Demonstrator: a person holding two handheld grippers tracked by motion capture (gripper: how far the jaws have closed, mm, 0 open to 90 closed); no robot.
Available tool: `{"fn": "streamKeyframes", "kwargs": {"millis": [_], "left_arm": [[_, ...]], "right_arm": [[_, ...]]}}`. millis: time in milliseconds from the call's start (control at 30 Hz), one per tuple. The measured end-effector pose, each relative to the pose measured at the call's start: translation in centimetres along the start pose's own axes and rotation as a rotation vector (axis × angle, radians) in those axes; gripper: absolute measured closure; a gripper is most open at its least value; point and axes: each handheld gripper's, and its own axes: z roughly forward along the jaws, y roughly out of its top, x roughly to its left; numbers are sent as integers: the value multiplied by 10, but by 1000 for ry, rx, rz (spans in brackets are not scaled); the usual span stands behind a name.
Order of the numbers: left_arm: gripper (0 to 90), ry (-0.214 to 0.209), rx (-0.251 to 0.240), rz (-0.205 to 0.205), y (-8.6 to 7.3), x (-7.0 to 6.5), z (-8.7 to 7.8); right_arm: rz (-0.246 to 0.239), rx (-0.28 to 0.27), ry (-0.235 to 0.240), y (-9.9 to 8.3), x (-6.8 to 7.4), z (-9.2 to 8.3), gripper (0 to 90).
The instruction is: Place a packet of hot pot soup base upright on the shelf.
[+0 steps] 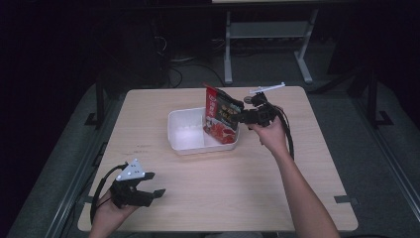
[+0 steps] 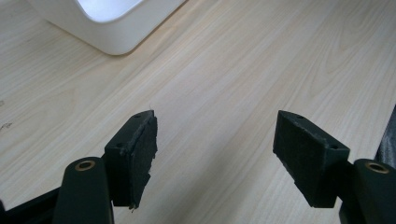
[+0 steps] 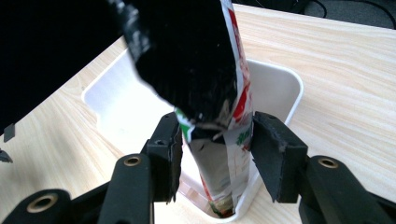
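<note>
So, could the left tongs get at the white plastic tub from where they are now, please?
Probably yes: the left tongs stand open over bare light wooden table, with nothing between them and the white plastic tub; the red snack packet stands at its far end.

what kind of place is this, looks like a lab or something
Probably a lab or recording room, not a home: a bare light wooden table stands alone on grey carpet, cables trail across the dark floor behind it, and a white metal bench frame stands there.

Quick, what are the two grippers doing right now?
Left gripper: open, holding nothing.
Right gripper: open around the red snack packet, pads off it.
</note>
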Motion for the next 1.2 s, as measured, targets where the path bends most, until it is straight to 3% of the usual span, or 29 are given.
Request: {"fn": "streamKeyframes", "kwargs": {"millis": [700,1200], "left_arm": [[299,-4,5,4,1,-2,2],[299,-3,10,9,1,-2,3]], "right_arm": [[-11,9,64,-21,3,-18,489],[-11,39,77,-37,4,-28,470]]}}
